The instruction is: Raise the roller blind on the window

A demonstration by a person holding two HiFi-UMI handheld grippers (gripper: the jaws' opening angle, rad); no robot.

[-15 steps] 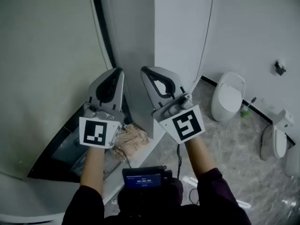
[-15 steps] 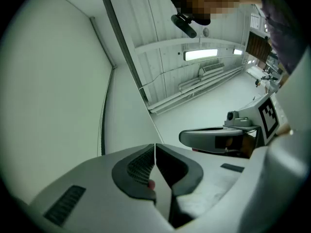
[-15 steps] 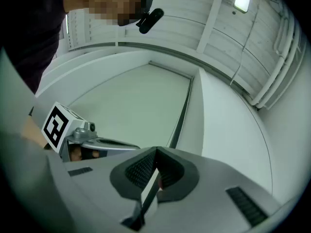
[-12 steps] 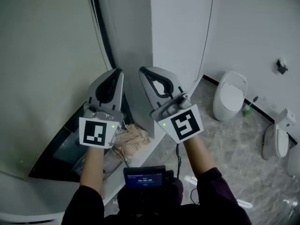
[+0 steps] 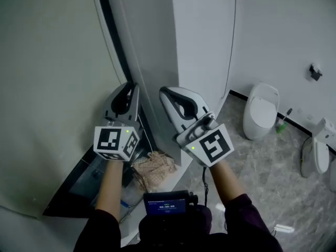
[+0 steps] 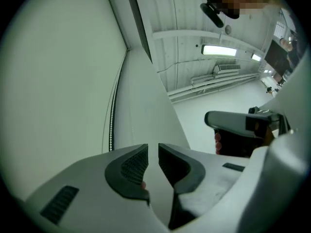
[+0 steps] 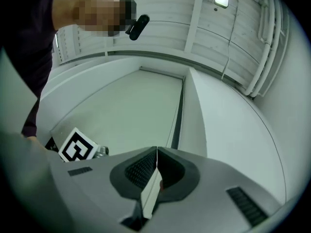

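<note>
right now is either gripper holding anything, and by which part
Nothing is held. On the left gripper the jaws stand slightly apart with nothing between them; the bead chain hangs clear to their left. The right gripper is closed on nothing.

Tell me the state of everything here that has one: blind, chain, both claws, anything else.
Roller blind: down, dark strip of window bare below it.
Bead chain: hanging beside the blind, in neither claw.
Left claw: jaws slightly apart, nothing between.
Right claw: shut, empty.
Toilet: lid down.
Screen: lit.
</note>
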